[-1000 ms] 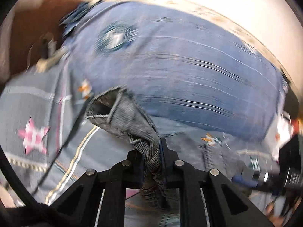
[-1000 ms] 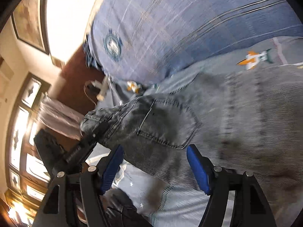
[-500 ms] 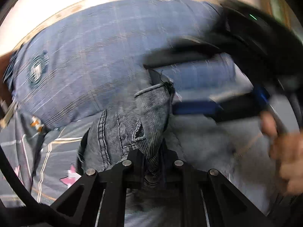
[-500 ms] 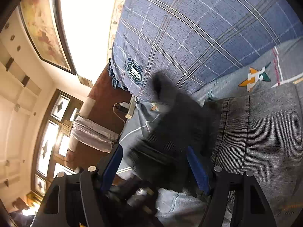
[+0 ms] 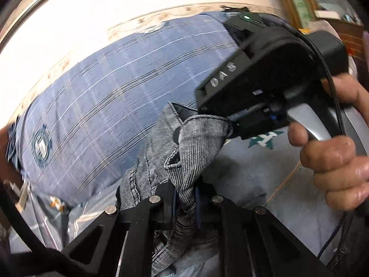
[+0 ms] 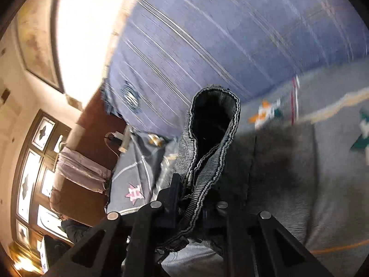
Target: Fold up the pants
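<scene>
I have my left gripper (image 5: 185,204) and right gripper (image 6: 191,210) each clamped on an edge of the grey denim pants (image 5: 196,143), lifted above the bedspread (image 5: 253,161), so I judge the fold barely begun

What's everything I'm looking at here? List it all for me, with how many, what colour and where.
pants: one, grey denim, pinched in both grippers above the bed
pillow: one, blue plaid, behind the pants
bedsheet: one, grey with star motifs, under everything
framed picture: one, on the wall at left
left gripper: black, shut on the pants
right gripper: black, shut on the pants
hand: one, holding the right gripper's handle
</scene>
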Tool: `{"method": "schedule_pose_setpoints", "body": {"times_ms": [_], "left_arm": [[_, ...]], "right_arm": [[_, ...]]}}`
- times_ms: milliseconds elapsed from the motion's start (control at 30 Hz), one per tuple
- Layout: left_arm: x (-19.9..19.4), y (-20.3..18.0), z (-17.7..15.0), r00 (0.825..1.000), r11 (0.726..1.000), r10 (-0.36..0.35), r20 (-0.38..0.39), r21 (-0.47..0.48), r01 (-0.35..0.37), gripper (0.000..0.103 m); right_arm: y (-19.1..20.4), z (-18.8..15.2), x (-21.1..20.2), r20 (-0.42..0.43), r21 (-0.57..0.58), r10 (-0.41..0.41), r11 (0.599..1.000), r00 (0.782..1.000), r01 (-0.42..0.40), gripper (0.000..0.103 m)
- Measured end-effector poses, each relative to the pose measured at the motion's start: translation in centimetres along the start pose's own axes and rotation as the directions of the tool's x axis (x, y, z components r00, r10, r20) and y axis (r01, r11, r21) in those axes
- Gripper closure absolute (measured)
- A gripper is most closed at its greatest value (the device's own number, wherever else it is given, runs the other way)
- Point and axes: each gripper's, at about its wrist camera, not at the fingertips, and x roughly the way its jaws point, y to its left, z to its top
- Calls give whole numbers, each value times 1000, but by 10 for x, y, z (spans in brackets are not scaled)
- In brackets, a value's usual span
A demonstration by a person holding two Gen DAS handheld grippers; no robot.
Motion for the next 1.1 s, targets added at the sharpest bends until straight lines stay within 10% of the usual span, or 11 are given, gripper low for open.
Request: {"method": "schedule_pose_setpoints", "body": {"times_ms": [267, 433, 500, 633, 733, 800, 867, 1000, 1100], "left_arm": [[63, -36, -33, 972, 985, -168, -163, 1, 170, 90], [45, -12, -28, 956, 962, -269, -117, -66, 263, 83], [25, 8, -27, 947, 945, -317, -52, -102, 311, 65], [-6, 43, -28, 951, 942, -303, 59, -135, 308, 55], [7, 61, -33, 969, 955, -246, -1, -170, 243, 55], [21, 68, -43, 968, 952, -249, -33, -195, 238, 55], [36, 72, -54, 948, 924, -310, -67, -255, 284, 55], [50, 62, -75, 906, 862, -406, -120, -380, 336, 56], [50, 56, -79, 909, 857, -400, -112, -398, 328, 56]], "right_arm": [[-84, -12, 20, -193, 224, -206, 942, 959, 248, 87], [-76, -10, 20, -194, 185, -242, 943, 951, 278, 84], [-70, -8, 18, -184, 151, -255, 947, 949, 283, 84], [-79, -5, 15, -198, 187, -262, 936, 945, 299, 84], [-72, 2, -11, -81, 170, -300, 936, 951, 309, 83], [-59, 6, -29, 31, 132, -305, 945, 952, 298, 64], [-48, 5, -35, 109, 107, -308, 949, 945, 296, 12], [-23, 2, -16, 109, 6, -336, 941, 936, 337, 13], [-16, -3, -5, 52, 9, -307, 952, 950, 307, 26]]}}
